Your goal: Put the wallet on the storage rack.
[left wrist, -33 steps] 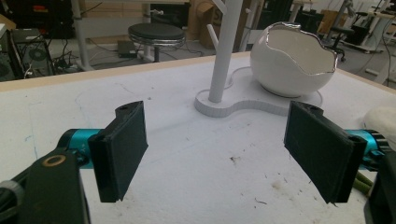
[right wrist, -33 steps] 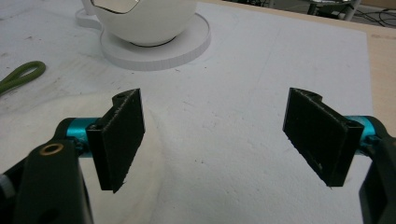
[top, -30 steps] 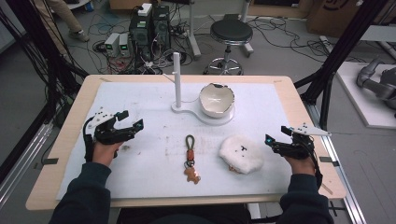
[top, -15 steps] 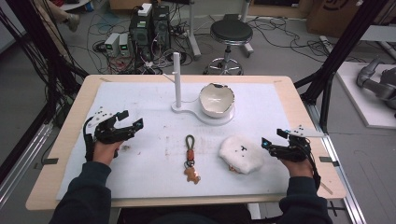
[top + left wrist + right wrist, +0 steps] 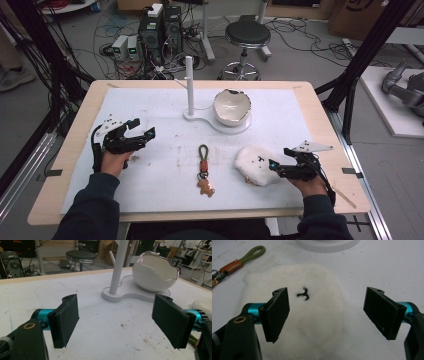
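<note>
White fluffy pouch (image 5: 256, 164), soft and rounded with a small black stitched mark, lying on the near right part of the white mat (image 5: 150, 107); its pile looks like plush or fleece, though the fabric cannot be told for certain. The right gripper (image 5: 278, 167) sits at the pouch's right edge, jaws spread wide with the pouch between and below them, nothing clamped. The step in hand is judged to be the approach for a grasp; the next move calls for lowering the flat black pads (image 5: 277, 313) about the yielding body and closing gently. Just left of the pouch lies a keychain (image 5: 203, 170): olive cord loop, tan leather tab, small biscuit-coloured figure. Farther back, a glossy eggshell-shaped bowl (image 5: 231, 106) and slim post (image 5: 189, 82) share a white base. The left gripper (image 5: 142, 132) hovers well apart at the left, jaws likewise spread and empty
</note>
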A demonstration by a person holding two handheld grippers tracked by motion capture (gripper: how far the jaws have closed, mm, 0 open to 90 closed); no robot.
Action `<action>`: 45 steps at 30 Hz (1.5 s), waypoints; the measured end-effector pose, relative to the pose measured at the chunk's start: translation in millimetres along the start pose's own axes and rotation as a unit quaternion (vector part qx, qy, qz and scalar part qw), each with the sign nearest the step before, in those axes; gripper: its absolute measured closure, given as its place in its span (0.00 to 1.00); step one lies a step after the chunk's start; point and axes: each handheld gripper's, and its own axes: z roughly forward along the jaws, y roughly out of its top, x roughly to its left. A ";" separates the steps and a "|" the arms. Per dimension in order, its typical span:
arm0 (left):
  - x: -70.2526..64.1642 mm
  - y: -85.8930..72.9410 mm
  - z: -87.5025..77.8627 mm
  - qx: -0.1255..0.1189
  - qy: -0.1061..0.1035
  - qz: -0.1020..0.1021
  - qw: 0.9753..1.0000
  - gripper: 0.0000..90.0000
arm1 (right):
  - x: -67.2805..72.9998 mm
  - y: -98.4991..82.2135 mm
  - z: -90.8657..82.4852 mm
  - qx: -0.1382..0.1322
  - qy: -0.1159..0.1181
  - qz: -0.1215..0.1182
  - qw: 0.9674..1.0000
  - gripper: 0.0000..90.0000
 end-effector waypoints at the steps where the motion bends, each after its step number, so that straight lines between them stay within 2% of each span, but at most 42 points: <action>1: -0.2 0.1 -0.4 0.001 0.000 0.001 1.000 0.24 | 2.1 -0.5 4.9 0.013 0.009 -0.008 1.000 0.24; 4: -0.7 0.7 -2.0 0.002 0.000 0.002 1.000 0.24 | 3.7 -1.9 11.3 0.038 0.027 -0.015 0.999 0.29; 5: -0.8 1.0 -2.6 0.001 0.001 0.002 1.000 0.24 | 4.4 -2.6 14.0 0.052 0.028 -0.017 0.998 0.30; 6: -0.6 1.1 -3.0 0.001 0.001 0.003 1.000 0.24 | 4.4 -2.6 14.0 0.052 0.028 -0.017 0.998 0.30; 8: -0.8 1.0 -3.0 0.002 0.002 0.002 1.000 0.24 | 6.3 -5.2 21.2 0.082 0.021 -0.028 0.996 0.30; 9: -1.1 0.8 -2.8 0.003 0.001 0.001 1.000 0.24 | 5.9 -6.3 24.4 0.092 0.020 -0.022 0.995 0.30; 10: -1.3 0.6 -2.5 0.005 0.001 0.003 1.000 0.24 | 5.0 -7.0 25.9 0.098 0.023 -0.006 0.995 0.30; 11: -1.8 0.4 -2.2 0.006 0.000 0.004 1.000 0.24 | 2.5 -8.3 26.3 0.098 0.028 0.010 0.995 0.30; 16: -2.3 -0.1 -1.7 0.009 -0.002 0.006 1.000 0.24 | 3.3 -6.6 26.1 0.106 0.024 0.009 0.994 0.34; 19: -2.1 -0.2 -1.6 0.012 -0.001 0.006 1.000 0.24 | 1.8 -5.8 24.3 0.108 0.029 0.011 0.994 0.48; 21: -2.5 -0.4 -1.0 0.013 0.000 0.006 1.000 0.24 | -1.1 -6.1 21.6 0.101 0.033 0.019 0.994 0.61; 22: -2.5 -0.6 -0.8 0.014 -0.001 0.006 1.000 0.24 | -1.1 -6.1 21.6 0.101 0.033 0.019 0.994 0.61; 23: -2.9 -0.7 -0.3 0.017 -0.001 0.007 1.000 0.24 | -4.6 -5.9 19.7 0.092 0.035 0.027 0.995 0.73; 24: -2.9 -0.7 -0.3 0.017 -0.001 0.007 1.000 0.24 | -4.6 -5.9 19.7 0.092 0.035 0.027 0.995 0.73; 25: -3.2 -0.9 0.3 0.016 -0.001 0.007 1.000 0.24 | -6.2 -5.5 18.3 0.089 0.038 0.032 0.995 0.77; 26: -3.4 -1.0 0.5 0.017 -0.001 0.007 1.000 0.24 | -7.9 -4.5 16.0 0.075 0.045 0.030 0.996 0.85; 31: -4.7 -1.4 1.6 0.022 -0.007 0.004 1.000 0.25 | -3.6 4.6 12.9 0.032 0.042 0.001 0.999 0.88; 32: -5.3 -1.3 1.7 0.023 -0.010 0.004 1.000 0.25 | -3.6 4.6 12.9 0.032 0.042 0.001 0.999 0.88; 33: -6.0 -1.3 1.9 0.024 -0.013 0.004 1.000 0.26 | 0.3 10.3 10.7 0.002 0.037 -0.016 0.999 0.89; 35: -7.3 -1.3 2.4 0.023 -0.020 0.001 1.000 0.26 | 1.6 12.8 9.7 -0.008 0.034 -0.019 0.999 0.89; 36: -7.8 -1.1 2.5 0.024 -0.025 -0.001 0.999 0.28 | 3.0 16.9 8.3 -0.029 0.031 -0.025 0.999 0.89; 38: -10.0 -1.0 3.4 0.021 -0.034 -0.005 0.999 0.29 | 3.4 19.9 6.4 -0.048 0.030 -0.030 0.998 0.89; 39: -11.9 -0.6 4.1 0.023 -0.043 -0.007 0.999 0.30 | 3.8 21.2 4.7 -0.055 0.030 -0.028 0.998 0.89; 45: -19.0 -0.3 8.0 0.024 -0.064 -0.011 0.998 0.31 | 3.3 26.0 -3.0 -0.098 0.035 -0.029 0.994 0.90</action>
